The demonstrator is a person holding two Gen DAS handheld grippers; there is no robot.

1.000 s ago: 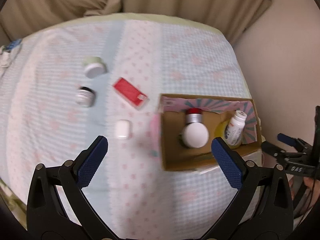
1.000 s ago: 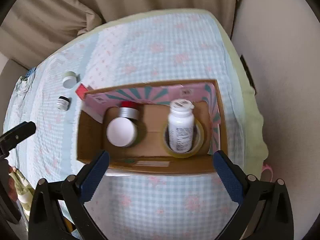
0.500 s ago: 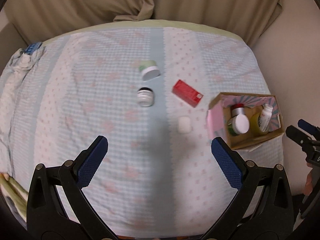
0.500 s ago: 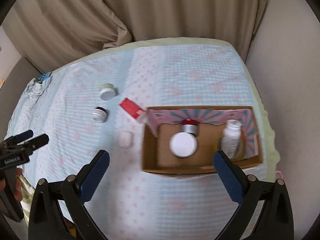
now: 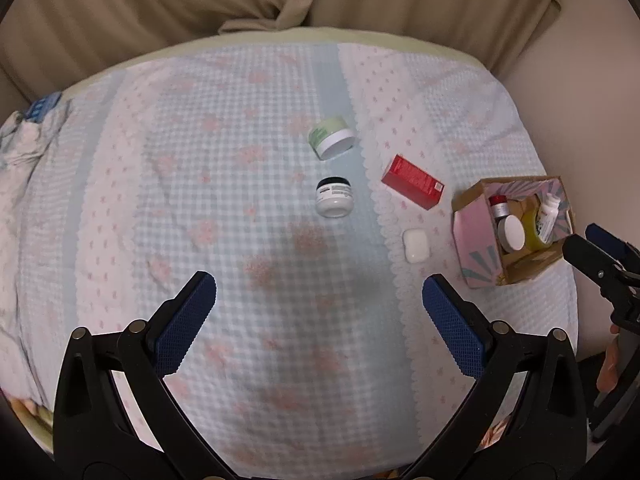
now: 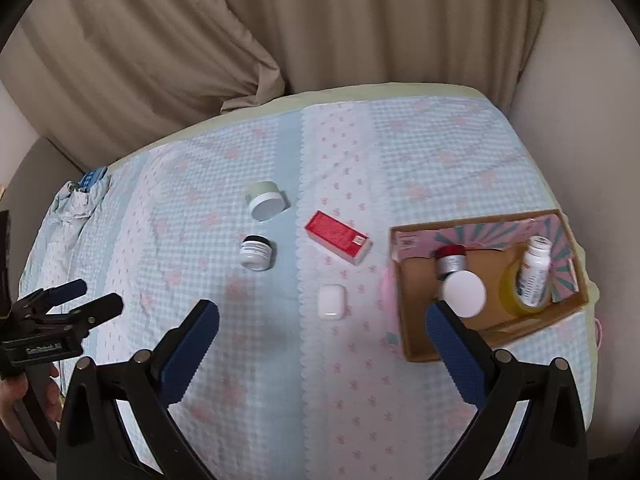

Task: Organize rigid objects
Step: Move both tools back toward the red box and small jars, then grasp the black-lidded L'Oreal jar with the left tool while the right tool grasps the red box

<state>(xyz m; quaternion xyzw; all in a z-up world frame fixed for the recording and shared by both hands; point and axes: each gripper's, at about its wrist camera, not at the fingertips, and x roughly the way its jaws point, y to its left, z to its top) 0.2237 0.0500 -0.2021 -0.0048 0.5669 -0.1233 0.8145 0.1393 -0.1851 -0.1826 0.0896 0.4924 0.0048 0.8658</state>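
Left wrist view cuts off the lower frames of the left gripper (image 5: 319,294) at the bottom edge and shows the box contents only small and crowded at far right. Right wrist view hides part of the white-lidded jar (image 6: 463,293) behind the right finger pad (image 6: 456,350) of the right gripper (image 6: 322,322). Labels on every item too small to read. Ahead of the left gripper, beyond its fingertips: a black-lidded jar (image 5: 334,197) roughly on the centre line, a green jar (image 5: 332,137) lying tilted farther out, a red box (image 5: 413,181) ahead and to the right, and a white case (image 5: 415,245) just ahead of the right pad. Well off to the right, the cardboard box (image 5: 472,240), holding a red-capped jar (image 5: 499,206), the white-lidded jar, a white bottle (image 5: 547,218) and a yellow tape roll (image 5: 532,228). Ahead of the right gripper, the white case (image 6: 331,301) sits nearly centred between the fingers, close beyond the tips; red box (image 6: 337,237) farther out, both loose jars ahead and left, cardboard box (image 6: 412,336) by the right pad. Bottle standing inside the tape roll (image 6: 510,288). Both grippers spread wide, pads well apart, holding nothing, hovering above the checked blanket (image 6: 400,160) without touching it. Beige curtain (image 6: 320,20) behind.
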